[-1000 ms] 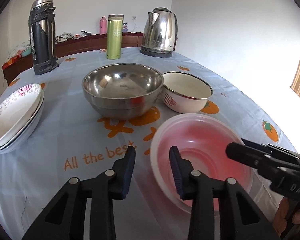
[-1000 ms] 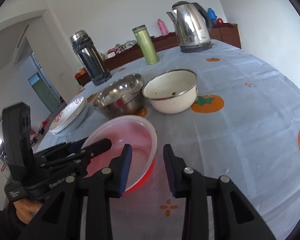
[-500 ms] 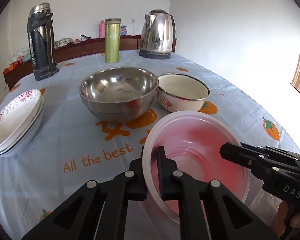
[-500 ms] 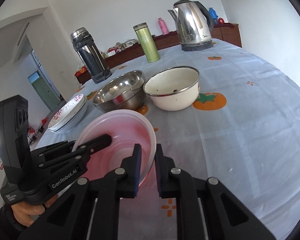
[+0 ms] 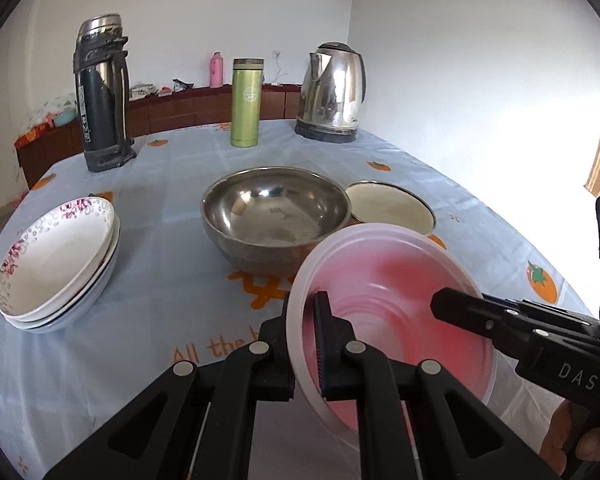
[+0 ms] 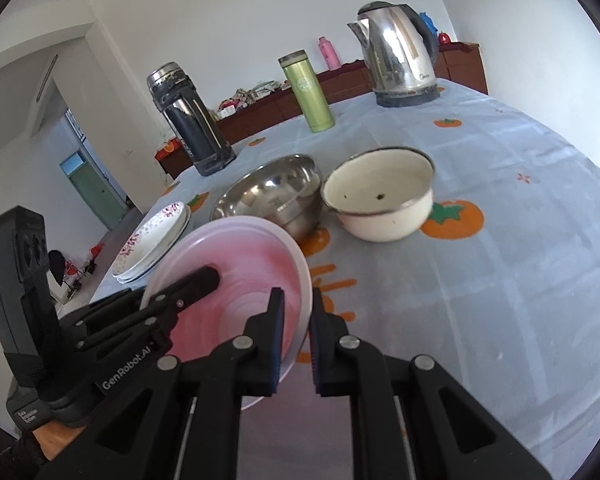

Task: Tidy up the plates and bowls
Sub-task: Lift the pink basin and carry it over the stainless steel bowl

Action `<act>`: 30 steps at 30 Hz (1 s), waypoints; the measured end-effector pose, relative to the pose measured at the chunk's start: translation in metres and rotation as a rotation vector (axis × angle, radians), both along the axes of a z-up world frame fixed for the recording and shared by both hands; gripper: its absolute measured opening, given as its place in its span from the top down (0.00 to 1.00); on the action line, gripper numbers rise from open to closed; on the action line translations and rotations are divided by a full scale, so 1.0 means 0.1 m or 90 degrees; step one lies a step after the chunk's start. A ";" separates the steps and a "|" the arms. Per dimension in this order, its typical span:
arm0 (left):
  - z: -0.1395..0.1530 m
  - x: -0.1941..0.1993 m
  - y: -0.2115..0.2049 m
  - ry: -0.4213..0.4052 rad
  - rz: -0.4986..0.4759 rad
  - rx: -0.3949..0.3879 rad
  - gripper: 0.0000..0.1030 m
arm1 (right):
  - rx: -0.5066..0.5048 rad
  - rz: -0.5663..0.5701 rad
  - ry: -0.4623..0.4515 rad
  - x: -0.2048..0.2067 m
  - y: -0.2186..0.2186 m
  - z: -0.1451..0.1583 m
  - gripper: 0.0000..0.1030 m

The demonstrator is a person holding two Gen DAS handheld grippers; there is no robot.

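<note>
A translucent pink plastic bowl hangs tilted just above the tablecloth, held from both sides. My left gripper is shut on its left rim, one pad inside and one outside. My right gripper is shut on the opposite rim; its finger shows inside the bowl in the left wrist view. Behind stand a steel bowl and a cream enamel bowl, side by side. A stack of flowered white plates lies at the left.
At the table's far side stand a black thermos, a green flask and a steel kettle. The blue tablecloth with orange prints stretches bare to the right. A dark wooden cabinet runs along the back wall.
Both grippers closed from open onto opposite rims of the pink bowl. The bowl then rose off the cloth and tilted, now overlapping the steel and enamel bowls in view.
</note>
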State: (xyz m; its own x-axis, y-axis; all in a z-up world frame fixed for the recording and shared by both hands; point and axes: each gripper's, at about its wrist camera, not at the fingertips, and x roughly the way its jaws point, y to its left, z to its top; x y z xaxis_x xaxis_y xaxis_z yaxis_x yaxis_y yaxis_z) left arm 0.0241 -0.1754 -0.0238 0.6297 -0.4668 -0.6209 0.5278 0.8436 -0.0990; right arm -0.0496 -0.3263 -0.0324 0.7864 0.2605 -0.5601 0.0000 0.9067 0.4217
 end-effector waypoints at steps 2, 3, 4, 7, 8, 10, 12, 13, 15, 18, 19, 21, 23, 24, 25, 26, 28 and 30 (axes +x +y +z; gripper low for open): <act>0.07 0.04 0.04 -0.010 0.006 -0.007 0.92 | 0.003 0.004 -0.006 0.05 0.01 0.05 0.89; 0.12 0.07 0.06 -0.016 0.009 -0.012 0.92 | 0.003 0.005 -0.010 0.08 0.02 0.08 0.89; 0.15 0.08 0.06 -0.020 0.011 -0.015 0.91 | 0.004 0.007 -0.017 0.12 0.03 0.12 0.89; 0.30 0.21 0.11 -0.029 0.022 -0.033 0.91 | 0.007 0.007 -0.033 0.24 0.06 0.25 0.89; 0.34 0.26 0.11 -0.030 0.024 -0.038 0.91 | 0.012 0.005 -0.039 0.29 0.06 0.29 0.89; 0.42 0.38 0.12 -0.038 0.030 -0.046 0.91 | 0.019 -0.001 -0.048 0.39 0.06 0.37 0.89; 0.47 0.47 0.11 -0.052 0.035 -0.050 0.91 | 0.020 -0.009 -0.058 0.48 0.06 0.43 0.89; 0.48 0.52 0.09 -0.059 0.038 -0.049 0.91 | 0.018 -0.019 -0.062 0.55 0.06 0.47 0.89; 0.50 0.61 0.05 -0.068 0.043 -0.045 0.91 | 0.021 -0.032 -0.061 0.67 0.05 0.49 0.89; 0.47 0.80 0.02 -0.056 0.047 -0.053 0.91 | 0.035 -0.048 -0.051 0.85 0.00 0.49 0.89; 0.44 0.88 0.00 -0.048 0.049 -0.055 0.91 | 0.041 -0.055 -0.045 0.93 -0.03 0.47 0.89; 0.40 0.95 -0.01 -0.043 0.052 -0.050 0.91 | 0.048 -0.063 -0.038 1.03 -0.06 0.42 0.89; 0.34 1.02 -0.02 -0.036 0.058 -0.042 0.91 | 0.051 -0.068 -0.031 1.11 -0.05 0.37 0.89; 0.32 1.05 -0.02 -0.033 0.060 -0.040 0.90 | 0.049 -0.069 -0.028 1.13 -0.05 0.36 0.89; 0.28 1.09 -0.02 -0.024 0.063 -0.038 0.90 | 0.040 -0.069 -0.023 1.18 -0.02 0.34 0.89; 0.26 1.12 -0.01 -0.019 0.064 -0.038 0.90 | 0.031 -0.068 -0.021 1.20 0.00 0.33 0.89; 0.21 1.16 -0.01 -0.006 0.065 -0.039 0.90 | 0.020 -0.066 -0.019 1.23 0.02 0.31 0.89; 0.18 1.19 -0.02 0.004 0.066 -0.038 0.89 | 0.016 -0.066 -0.016 1.24 0.02 0.28 0.89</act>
